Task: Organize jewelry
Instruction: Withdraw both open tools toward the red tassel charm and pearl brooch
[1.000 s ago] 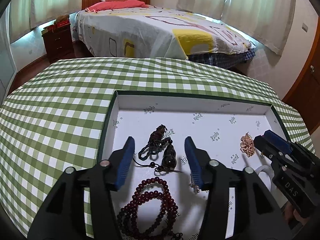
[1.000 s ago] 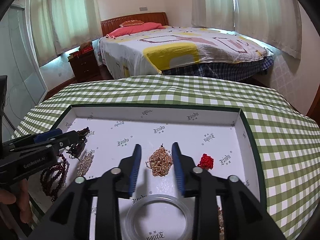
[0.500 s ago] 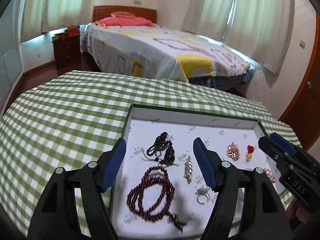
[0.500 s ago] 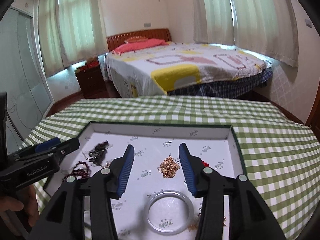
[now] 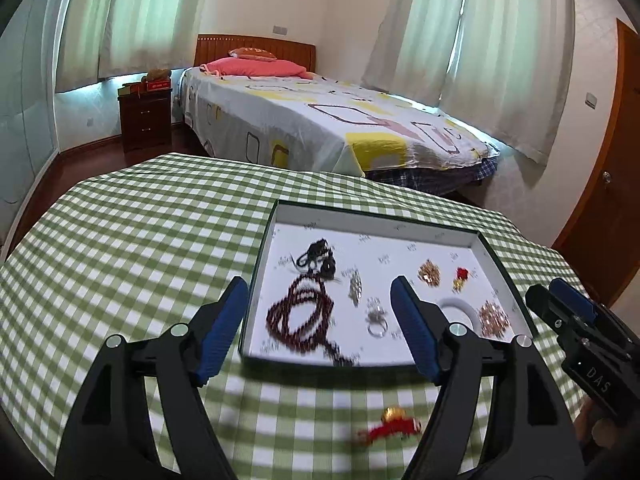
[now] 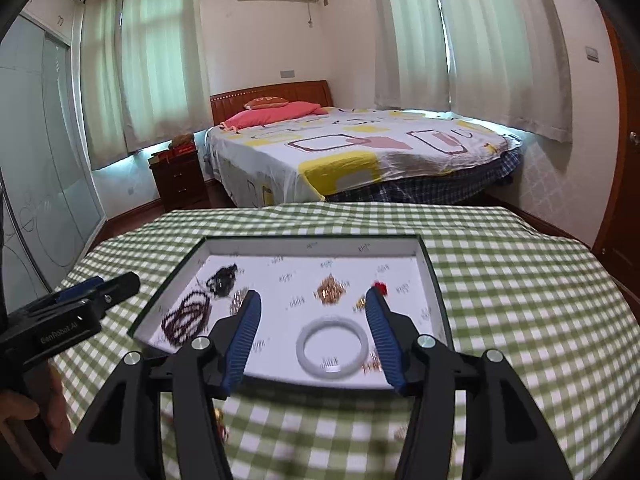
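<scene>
The jewelry lies in a shallow white-lined tray (image 5: 486, 248) with dark green walls, set on a green-and-white checked tablecloth (image 5: 140, 220).

Contents, from your left to your right in the left wrist view:
- a dark red bead strand (image 5: 300, 316), looped, at the near left;
- a black cord pendant (image 5: 318, 260) behind it, touching the strand;
- a small silvery piece (image 5: 355, 286) and a silver ring (image 5: 376, 322) near the middle;
- a gold cluster (image 5: 429, 274) and a small red charm (image 5: 462, 274) toward the far right;
- a white bangle (image 6: 332, 347) at the near right, with a rose-gold cluster (image 5: 494, 317) just beside it.

All pieces are motion-blurred; fine detail cannot be read.

Outside the tray, a red-and-gold ornament (image 5: 394, 424) lies on the cloth just in front of the near wall. Nothing stands between the grippers and the tray. A bed (image 6: 360, 156) and a dark nightstand (image 6: 178, 178) stand beyond the table.

Your left gripper (image 5: 320, 332) has its fingers spread wide and holds nothing; it hangs above the near tray wall, framing the bead strand and ring. Your right gripper (image 6: 314, 340) is likewise spread and empty, framing the bangle over the near right of the tray. Neither touches any piece.
</scene>
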Action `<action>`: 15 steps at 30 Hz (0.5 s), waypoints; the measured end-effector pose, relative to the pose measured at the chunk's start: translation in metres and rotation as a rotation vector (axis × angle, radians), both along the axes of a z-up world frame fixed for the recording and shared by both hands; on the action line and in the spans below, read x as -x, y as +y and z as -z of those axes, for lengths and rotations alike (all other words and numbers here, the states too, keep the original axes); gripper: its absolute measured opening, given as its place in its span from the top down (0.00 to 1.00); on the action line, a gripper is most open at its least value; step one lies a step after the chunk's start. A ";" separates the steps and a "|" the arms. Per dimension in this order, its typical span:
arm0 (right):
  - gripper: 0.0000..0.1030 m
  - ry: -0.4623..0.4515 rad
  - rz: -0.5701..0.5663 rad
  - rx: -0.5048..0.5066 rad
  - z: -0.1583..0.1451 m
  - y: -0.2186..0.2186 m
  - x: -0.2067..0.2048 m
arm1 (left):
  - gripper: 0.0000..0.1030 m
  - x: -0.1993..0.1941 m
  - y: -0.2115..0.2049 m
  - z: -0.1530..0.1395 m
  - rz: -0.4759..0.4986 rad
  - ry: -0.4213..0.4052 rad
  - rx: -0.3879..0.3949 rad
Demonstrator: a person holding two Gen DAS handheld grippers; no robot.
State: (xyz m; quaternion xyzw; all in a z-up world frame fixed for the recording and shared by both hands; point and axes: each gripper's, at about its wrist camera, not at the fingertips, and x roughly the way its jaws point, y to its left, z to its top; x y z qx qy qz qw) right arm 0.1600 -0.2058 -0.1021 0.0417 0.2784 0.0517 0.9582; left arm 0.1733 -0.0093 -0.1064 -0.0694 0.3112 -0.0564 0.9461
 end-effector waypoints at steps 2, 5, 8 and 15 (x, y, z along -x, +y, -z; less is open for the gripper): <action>0.47 0.005 0.004 0.005 0.002 -0.001 0.008 | 0.30 0.010 0.000 0.001 -0.002 0.002 -0.003; 0.47 0.012 0.013 0.004 0.006 -0.006 0.022 | 0.30 0.021 -0.001 0.002 0.001 0.008 -0.007; 0.47 0.017 0.023 -0.003 0.009 -0.011 0.034 | 0.30 0.034 -0.004 0.002 0.002 0.003 -0.014; 0.47 0.026 0.040 -0.015 0.015 -0.023 0.056 | 0.30 0.054 -0.017 0.009 0.019 0.020 -0.033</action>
